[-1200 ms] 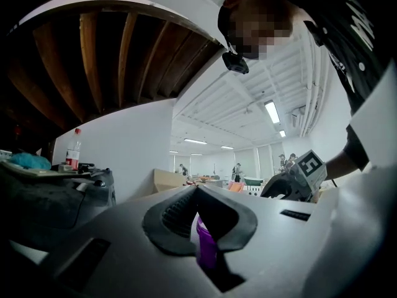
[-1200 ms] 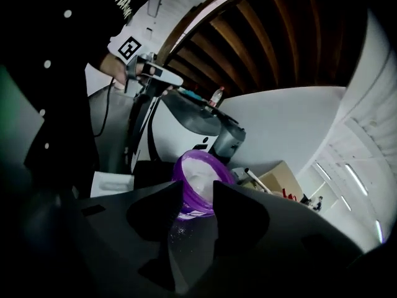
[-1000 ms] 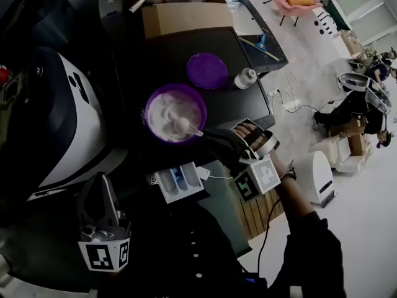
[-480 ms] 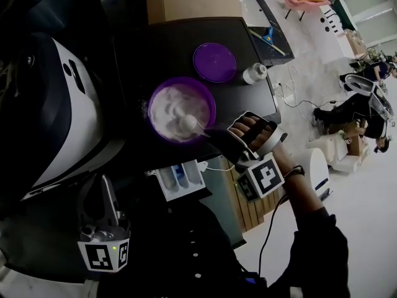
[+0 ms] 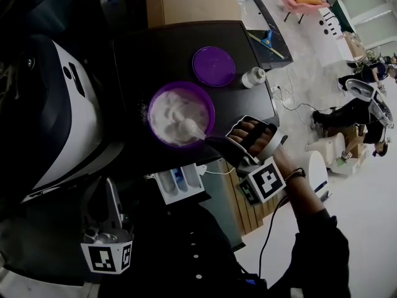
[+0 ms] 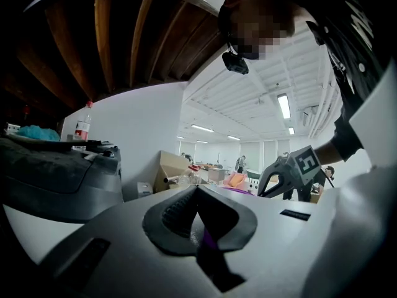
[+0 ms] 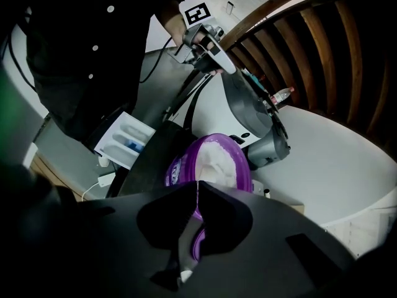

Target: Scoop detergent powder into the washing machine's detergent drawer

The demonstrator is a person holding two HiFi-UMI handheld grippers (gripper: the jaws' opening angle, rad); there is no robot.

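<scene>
The job is only at its start. The purple tub (image 5: 151, 113) stands open on the dark tabletop (image 5: 139, 58). Its round lid (image 5: 213, 66) lies near it, farther back. The tub is full of white detergent powder (image 5: 172, 112). A white scoop (image 5: 187, 128) sits in the powder with its bowl down and its handle sticking out over the near rim. The right gripper (image 5: 214, 140) is at that handle. Its fingers are just closing all the way and pinch the thin handle between them, which also shows in the right gripper view (image 7: 197, 188). So the scoop is caught, but it looks as if it has not been lifted out yet. The detergent drawer (image 5: 180, 195) is pulled out from the washing machine (image 5: 56, 123), below the front edge of the tabletop and near the tub. Its little boxes look bare (they are small in the picture, so this is hard to be sure of). The left gripper (image 5: 109, 184) hangs low on the left, well apart from the tub and the drawer. Its fingers are together with nothing in them. Most of the work is still left: fill the scoop, lift it, carry it over to the drawer and tip the powder in.
</scene>
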